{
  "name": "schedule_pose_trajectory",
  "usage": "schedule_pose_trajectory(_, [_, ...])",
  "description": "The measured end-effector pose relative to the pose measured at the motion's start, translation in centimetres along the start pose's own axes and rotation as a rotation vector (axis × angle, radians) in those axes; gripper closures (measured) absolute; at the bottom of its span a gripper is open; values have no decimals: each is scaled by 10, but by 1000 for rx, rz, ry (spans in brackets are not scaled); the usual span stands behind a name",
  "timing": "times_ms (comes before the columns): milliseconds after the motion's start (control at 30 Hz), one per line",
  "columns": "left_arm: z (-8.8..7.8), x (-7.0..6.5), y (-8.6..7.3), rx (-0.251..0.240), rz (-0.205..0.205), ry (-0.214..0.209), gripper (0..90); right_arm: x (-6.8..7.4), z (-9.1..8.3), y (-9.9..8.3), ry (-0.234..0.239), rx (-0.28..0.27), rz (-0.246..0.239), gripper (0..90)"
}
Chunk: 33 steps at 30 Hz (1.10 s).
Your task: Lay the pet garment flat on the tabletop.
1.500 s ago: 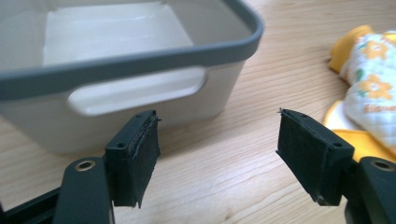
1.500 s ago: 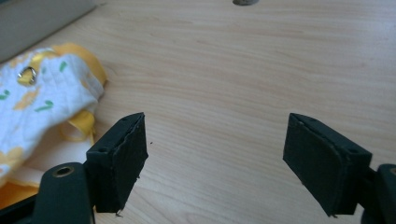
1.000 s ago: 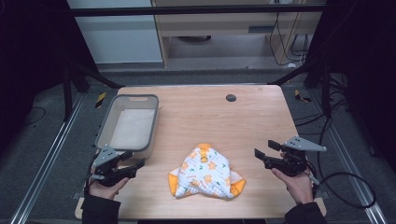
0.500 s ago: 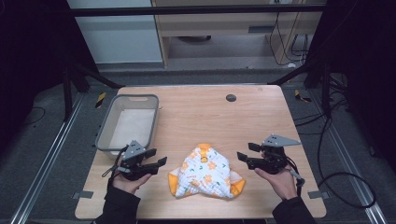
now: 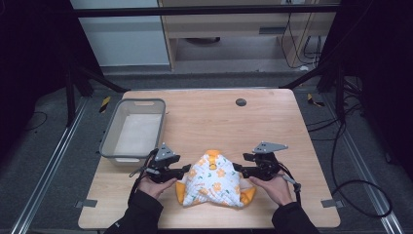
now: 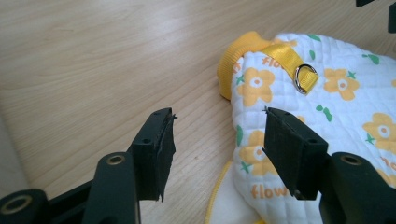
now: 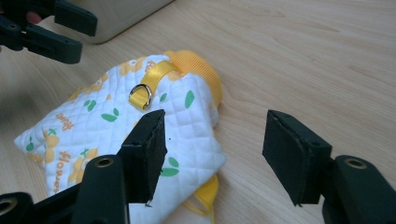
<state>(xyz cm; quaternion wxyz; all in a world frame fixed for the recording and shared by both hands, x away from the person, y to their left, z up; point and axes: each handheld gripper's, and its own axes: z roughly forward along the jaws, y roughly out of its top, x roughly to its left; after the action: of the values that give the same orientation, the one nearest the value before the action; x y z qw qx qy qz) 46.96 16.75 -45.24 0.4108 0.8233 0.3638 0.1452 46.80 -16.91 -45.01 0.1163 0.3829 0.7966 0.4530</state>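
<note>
2 grippers, left (image 5: 185, 169) and right (image 5: 238, 168), jaws spread, flanking my quilted floral garment (image 5: 214, 180); approach step, I judge; next, each closes on its near edge.

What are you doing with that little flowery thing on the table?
A person holds a gripper in each hand, one on each side of a small quilted flower-print garment with orange trim, lying on the wooden table. The left gripper and the right gripper are both open, each close to an edge of the garment, and nothing is grasped. A yellow strap with a metal ring sits near its collar. A grey bin stands at the table's left.
</note>
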Motion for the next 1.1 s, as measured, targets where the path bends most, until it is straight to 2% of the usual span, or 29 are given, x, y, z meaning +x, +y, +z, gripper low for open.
schedule_pose_trajectory(67, [7,-1,0,11,-12,-22,420,1,8,0,12,12,-3,394])
schedule_pose_trajectory(233, [14,-4,0,26,-7,-45,414,3,22,-1,31,45,-5,405])
schedule_pose_trajectory(367, [20,-6,0,43,-1,-52,414,4,26,-5,36,70,-7,416])
schedule_pose_trajectory(600, [30,-9,-4,70,1,-56,436,0,32,-11,58,127,-9,486])
schedule_pose_trajectory(633, [34,-9,-7,88,-3,-65,456,1,35,-12,64,147,-18,519])
schedule_pose_trajectory(733, [35,-10,-8,92,-6,-69,511,3,36,-13,65,159,-31,575])
schedule_pose_trajectory(800, [36,-11,-9,95,-11,-90,562,4,36,-13,72,162,-33,644])
schedule_pose_trajectory(833, [36,-12,-9,96,-14,-98,605,4,36,-13,83,159,-34,687])
schedule_pose_trajectory(867, [36,-12,-9,96,-14,-98,634,4,36,-13,83,159,-34,687])
schedule_pose_trajectory(900, [35,-14,-8,100,-9,-105,672,6,36,-13,93,166,-34,741])
schedule_pose_trajectory(1033, [32,-15,-8,99,-10,-111,800,10,35,-12,99,168,-42,795])
schedule_pose_trajectory(1100, [30,-16,-7,94,-7,-113,826,10,34,-12,97,165,-48,800])
